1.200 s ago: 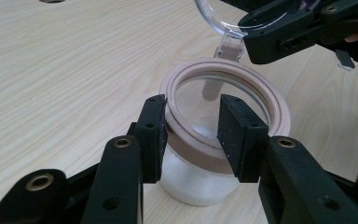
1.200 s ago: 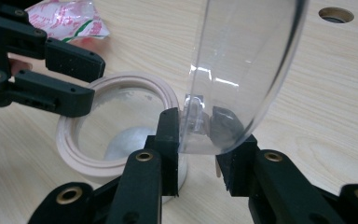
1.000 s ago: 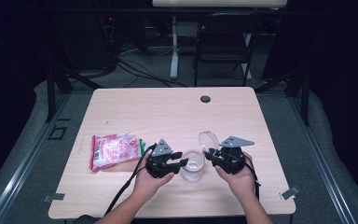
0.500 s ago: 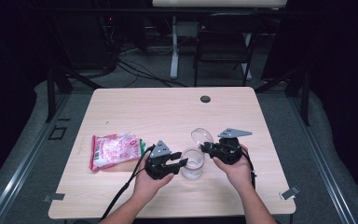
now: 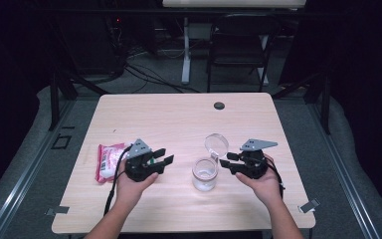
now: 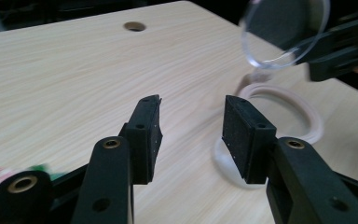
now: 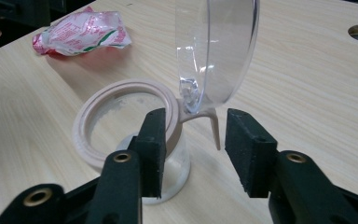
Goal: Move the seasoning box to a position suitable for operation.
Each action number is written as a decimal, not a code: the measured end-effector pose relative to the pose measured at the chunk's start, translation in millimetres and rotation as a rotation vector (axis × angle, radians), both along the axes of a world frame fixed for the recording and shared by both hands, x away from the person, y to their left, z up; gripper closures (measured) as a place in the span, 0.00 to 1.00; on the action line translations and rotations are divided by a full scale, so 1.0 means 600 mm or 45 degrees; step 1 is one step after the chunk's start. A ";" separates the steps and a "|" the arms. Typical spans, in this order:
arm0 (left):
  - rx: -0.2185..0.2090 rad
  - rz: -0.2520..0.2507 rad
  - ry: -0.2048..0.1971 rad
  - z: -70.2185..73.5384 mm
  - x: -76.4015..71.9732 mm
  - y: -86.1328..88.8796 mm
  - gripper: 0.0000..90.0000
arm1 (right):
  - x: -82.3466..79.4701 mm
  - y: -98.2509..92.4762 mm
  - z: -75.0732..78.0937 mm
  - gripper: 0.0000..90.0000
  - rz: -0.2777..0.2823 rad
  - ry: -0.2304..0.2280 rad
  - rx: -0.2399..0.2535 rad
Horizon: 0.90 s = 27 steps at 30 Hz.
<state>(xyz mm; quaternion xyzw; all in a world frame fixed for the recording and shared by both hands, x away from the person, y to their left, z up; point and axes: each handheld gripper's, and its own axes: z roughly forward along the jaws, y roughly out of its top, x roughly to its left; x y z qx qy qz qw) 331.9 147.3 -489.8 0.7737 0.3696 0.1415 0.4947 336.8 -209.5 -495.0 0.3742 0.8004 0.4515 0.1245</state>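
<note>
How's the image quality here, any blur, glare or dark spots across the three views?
High view: the pale wooden table is evenly lit, the room behind is nearly black. Left gripper view: the clear round hinged lid and the pink-rimmed clear plastic jar are soft and smeared, while the left claw is sharp. Right gripper view: crisp, with bright glints on the lid; the crumpled pink and white packet is slightly soft.

Light falls from above onto the pale table (image 5: 179,119), while the room around it lies nearly black. Soft shadows sit under the hands. The clear lid (image 7: 216,51) catches glare. The gripper views are soft, blurred at the far edges
</note>
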 end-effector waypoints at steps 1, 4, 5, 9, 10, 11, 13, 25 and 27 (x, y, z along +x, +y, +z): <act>0.012 0.011 -0.001 -0.001 0.001 0.011 0.63 | -0.003 -0.001 0.001 0.63 -0.008 0.000 0.008; 0.040 0.047 -0.010 -0.005 0.004 0.043 0.63 | -0.017 -0.006 0.013 0.63 -0.037 -0.015 -0.006; 0.030 0.054 0.001 -0.008 0.005 0.053 0.63 | -0.021 -0.007 0.016 0.63 -0.040 -0.020 -0.015; 0.078 0.086 0.008 -0.024 0.007 0.085 0.62 | -0.038 -0.012 0.025 0.65 -0.042 -0.046 -0.050; 0.080 0.094 0.012 -0.028 0.006 0.091 0.62 | -0.041 -0.013 0.026 0.64 -0.040 -0.044 -0.063; 0.070 0.092 0.026 -0.032 0.005 0.098 0.62 | -0.042 -0.013 0.026 0.62 -0.033 -0.042 -0.059; 0.076 0.101 0.058 -0.037 0.007 0.104 0.65 | -0.043 -0.016 0.024 0.59 -0.023 -0.028 -0.049; 0.186 0.095 0.062 -0.054 0.012 0.099 0.55 | -0.028 -0.022 -0.008 0.62 -0.033 -0.025 -0.119; 0.231 0.084 0.041 -0.056 0.006 0.094 0.52 | -0.028 -0.021 -0.007 0.64 -0.046 -0.069 -0.100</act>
